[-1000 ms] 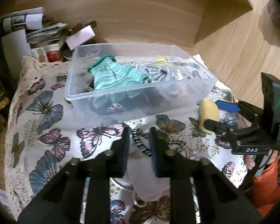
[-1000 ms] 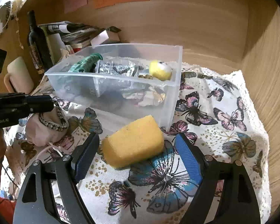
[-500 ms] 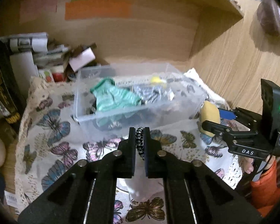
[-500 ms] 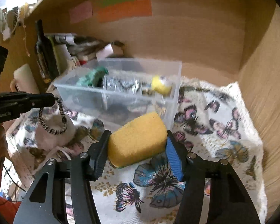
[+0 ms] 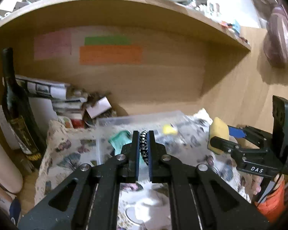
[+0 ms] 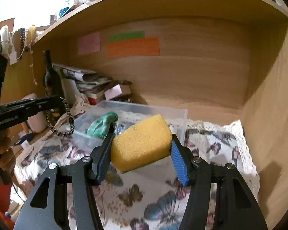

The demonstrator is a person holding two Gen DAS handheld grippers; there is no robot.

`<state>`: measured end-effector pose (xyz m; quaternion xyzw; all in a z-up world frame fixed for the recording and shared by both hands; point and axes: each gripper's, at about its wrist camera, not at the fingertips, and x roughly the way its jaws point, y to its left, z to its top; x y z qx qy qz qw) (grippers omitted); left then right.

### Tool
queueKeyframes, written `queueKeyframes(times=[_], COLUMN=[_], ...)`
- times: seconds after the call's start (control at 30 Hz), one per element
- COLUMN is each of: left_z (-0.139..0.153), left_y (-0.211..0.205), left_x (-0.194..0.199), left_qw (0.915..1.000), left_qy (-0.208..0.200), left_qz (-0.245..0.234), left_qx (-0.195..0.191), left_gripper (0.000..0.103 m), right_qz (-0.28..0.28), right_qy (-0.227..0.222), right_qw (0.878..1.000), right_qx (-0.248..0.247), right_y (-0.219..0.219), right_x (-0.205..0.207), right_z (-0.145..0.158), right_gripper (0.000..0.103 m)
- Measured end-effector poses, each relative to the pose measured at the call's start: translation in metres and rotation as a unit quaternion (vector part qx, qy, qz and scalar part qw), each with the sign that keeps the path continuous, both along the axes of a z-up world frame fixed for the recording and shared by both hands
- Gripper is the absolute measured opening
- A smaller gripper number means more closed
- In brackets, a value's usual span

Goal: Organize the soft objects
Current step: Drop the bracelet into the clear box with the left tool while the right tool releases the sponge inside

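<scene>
From our left wrist camera, the left gripper (image 5: pixel 143 149) is nearly closed, its two fingers pinching a black-and-white braided hair band (image 5: pixel 143 148) seen edge-on as a thin beaded strip. Only the right wrist view shows the band's full shape: a patterned loop (image 6: pixel 60 121) hanging free from the left gripper's tip (image 6: pixel 61 103), above the cloth and just left of the bin.

Our right gripper (image 6: pixel 141 147) is partly closed on a yellow sponge (image 6: pixel 142 141), a porous, rounded block with a thin dark green layer along its underside, held off the surface. The left view shows it only as a small yellow lump (image 5: pixel 218 132) between the right gripper's fingers.

Behind both, a clear plastic bin (image 6: pixel 179 113) sits on the butterfly-print cloth (image 6: pixel 217 153) with its lacy edge. A crumpled teal knit fabric (image 6: pixel 103 124) lies inside the bin. The left view adds a small yellow object (image 5: pixel 170 129) there, blurred. A dark bottle (image 5: pixel 15 105) stands at the left by stacked papers (image 5: pixel 67 103).
</scene>
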<state>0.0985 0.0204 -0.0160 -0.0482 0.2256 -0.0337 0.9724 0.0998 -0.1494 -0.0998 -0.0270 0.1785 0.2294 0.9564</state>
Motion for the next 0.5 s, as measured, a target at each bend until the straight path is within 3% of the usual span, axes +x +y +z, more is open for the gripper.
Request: queueKeyframes(times=[0.2, 0.5], left_z=[-0.003, -0.043], left_y=[0.02, 0.038], left_x=[0.02, 0.054], left_qw=[0.9993, 0.9963], left_qy=[-0.003, 0.059], left_qz=[0.038, 0.061], left_qx=[-0.005, -0.014], left_gripper=[0.006, 0.006], right_qz=[-0.009, -0.034], right_qy=[0.016, 0.056], right_qw=[1.0, 0.997], right_qx=[-0.008, -0.035], right_y=[0.011, 0.018], right_x=[0.029, 0.061], right_z=[-0.002, -0.024], right_gripper=[0.054, 0.056])
